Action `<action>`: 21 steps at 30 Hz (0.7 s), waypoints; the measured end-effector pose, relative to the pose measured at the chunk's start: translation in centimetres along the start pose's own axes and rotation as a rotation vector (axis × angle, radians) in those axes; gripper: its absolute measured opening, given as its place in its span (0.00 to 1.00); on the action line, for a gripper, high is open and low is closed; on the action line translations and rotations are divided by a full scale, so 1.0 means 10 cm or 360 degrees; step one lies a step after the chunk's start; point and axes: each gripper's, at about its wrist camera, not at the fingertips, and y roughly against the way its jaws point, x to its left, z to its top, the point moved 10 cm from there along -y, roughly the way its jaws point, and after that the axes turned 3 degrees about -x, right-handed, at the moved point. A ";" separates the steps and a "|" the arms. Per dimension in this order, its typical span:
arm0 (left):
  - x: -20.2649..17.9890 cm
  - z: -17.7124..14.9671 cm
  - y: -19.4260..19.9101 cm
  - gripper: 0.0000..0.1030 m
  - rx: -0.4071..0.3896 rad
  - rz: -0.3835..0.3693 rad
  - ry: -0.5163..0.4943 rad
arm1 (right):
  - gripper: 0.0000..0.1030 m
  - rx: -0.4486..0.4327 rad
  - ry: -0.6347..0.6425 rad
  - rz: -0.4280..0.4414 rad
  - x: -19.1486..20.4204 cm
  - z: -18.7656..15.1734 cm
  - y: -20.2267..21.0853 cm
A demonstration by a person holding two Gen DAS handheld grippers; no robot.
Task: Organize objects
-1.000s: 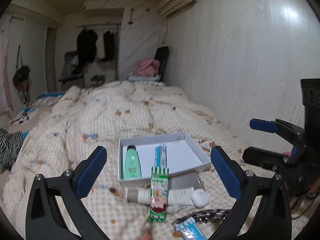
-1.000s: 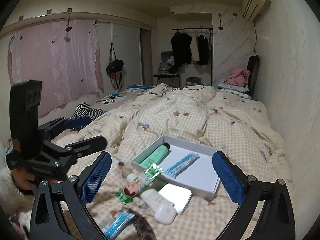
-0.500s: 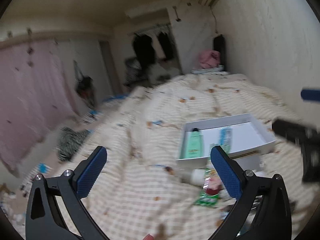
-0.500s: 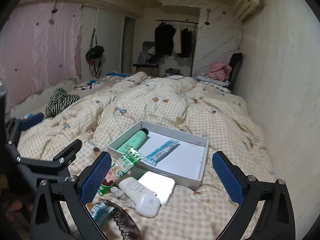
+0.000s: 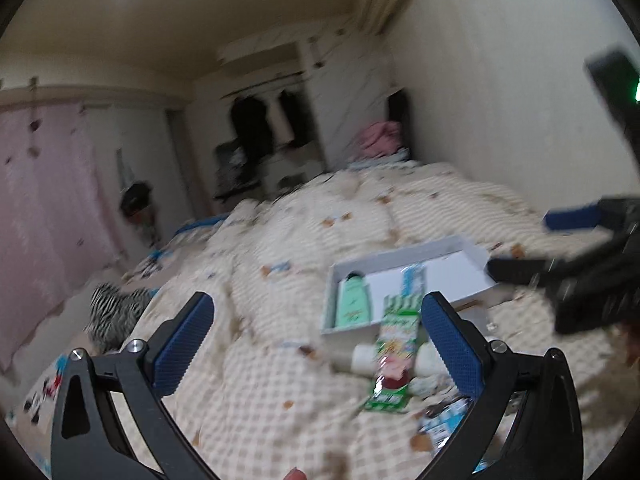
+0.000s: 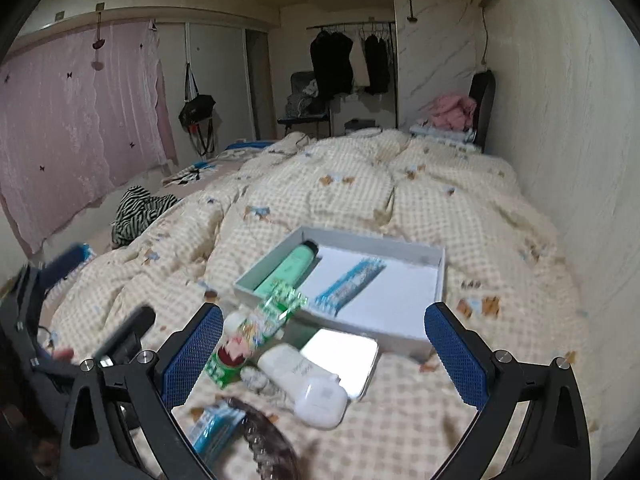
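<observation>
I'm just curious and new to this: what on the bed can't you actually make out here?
- Print on the green packet: left view, motion blur.
- Blue wrapper: right view, partly behind the left blue finger.
- Dark curved object: right view, blurred, cut off by the bottom edge.
- Tube: label too small.

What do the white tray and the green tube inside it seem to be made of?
The white tray looks like matte cardboard: thin, straight walls with crisp folded corners. The green tube seems to be smooth plastic, with a faint sheen and a dark cap, though blur leaves this uncertain.
</observation>
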 end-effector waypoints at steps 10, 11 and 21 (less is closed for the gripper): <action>-0.06 0.11 -0.08 1.00 0.0057 -0.0504 0.0078 | 0.99 -0.0073 -0.0021 0.0202 -0.14 0.04 0.26; -0.07 0.11 -0.08 1.00 0.0064 -0.0576 0.0106 | 0.99 -0.0082 -0.0022 0.0217 -0.16 0.05 0.29; -0.17 -0.26 -0.14 1.00 0.0419 -0.0925 0.0409 | 0.99 -0.0200 -0.0105 0.0297 -0.16 -0.18 0.37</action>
